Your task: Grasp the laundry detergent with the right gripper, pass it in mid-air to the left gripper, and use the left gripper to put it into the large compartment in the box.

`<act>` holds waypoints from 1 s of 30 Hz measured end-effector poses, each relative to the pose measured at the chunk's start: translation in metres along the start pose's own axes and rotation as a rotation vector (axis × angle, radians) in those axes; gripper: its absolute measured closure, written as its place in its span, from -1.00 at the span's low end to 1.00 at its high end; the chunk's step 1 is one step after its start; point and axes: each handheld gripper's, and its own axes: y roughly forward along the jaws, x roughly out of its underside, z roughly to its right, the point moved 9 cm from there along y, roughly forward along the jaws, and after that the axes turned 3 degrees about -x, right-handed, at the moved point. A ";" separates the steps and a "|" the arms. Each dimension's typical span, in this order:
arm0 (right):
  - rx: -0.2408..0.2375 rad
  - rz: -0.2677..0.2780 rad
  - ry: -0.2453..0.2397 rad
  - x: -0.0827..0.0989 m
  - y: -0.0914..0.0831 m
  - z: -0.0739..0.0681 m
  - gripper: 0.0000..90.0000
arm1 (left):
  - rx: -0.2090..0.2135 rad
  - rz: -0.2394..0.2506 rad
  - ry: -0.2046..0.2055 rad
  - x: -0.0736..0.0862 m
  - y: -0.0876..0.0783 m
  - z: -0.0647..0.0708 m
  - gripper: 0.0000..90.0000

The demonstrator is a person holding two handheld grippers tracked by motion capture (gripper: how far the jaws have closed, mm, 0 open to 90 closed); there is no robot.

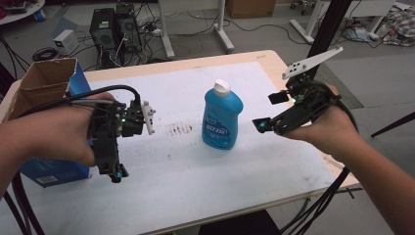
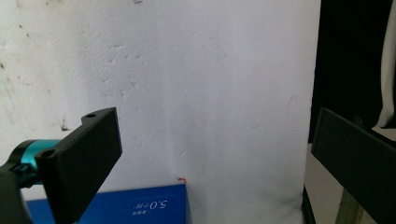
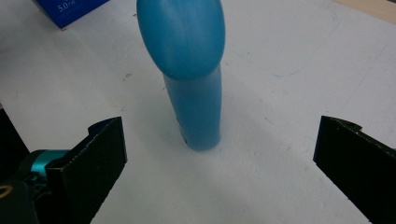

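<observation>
The high view shows the blue plastic bottle with a white cap (image 1: pixel 222 117) standing upright near the middle of the white-topped bench (image 1: pixel 186 181), between the two claws and touching neither. The right gripper view shows that bottle (image 3: pixel 194 70) straight ahead of the right claw (image 3: pixel 219 168), whose jaws stand wide apart and empty. The left gripper view looks down on bare bench and a corner of the blue cardboard box (image 2: pixel 140 205); the left claw (image 2: pixel 215 158) is wide too, holding nothing. In the high view the box (image 1: pixel 54 169) sits at the bench's left edge, behind the left claw (image 1: pixel 116 172). The right claw (image 1: pixel 264 125) hovers near the bottle's right side. Open bench lies in front of the bottle.
</observation>
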 end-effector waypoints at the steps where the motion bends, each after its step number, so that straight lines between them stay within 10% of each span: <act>1: 0.000 0.000 0.000 0.000 0.000 0.000 -0.97 | 0.002 0.001 0.002 -0.001 0.000 0.000 -0.96; 30: -0.074 0.031 0.071 0.019 0.080 -0.005 -0.96 | 0.000 -0.015 -0.004 0.005 0.000 0.001 -0.96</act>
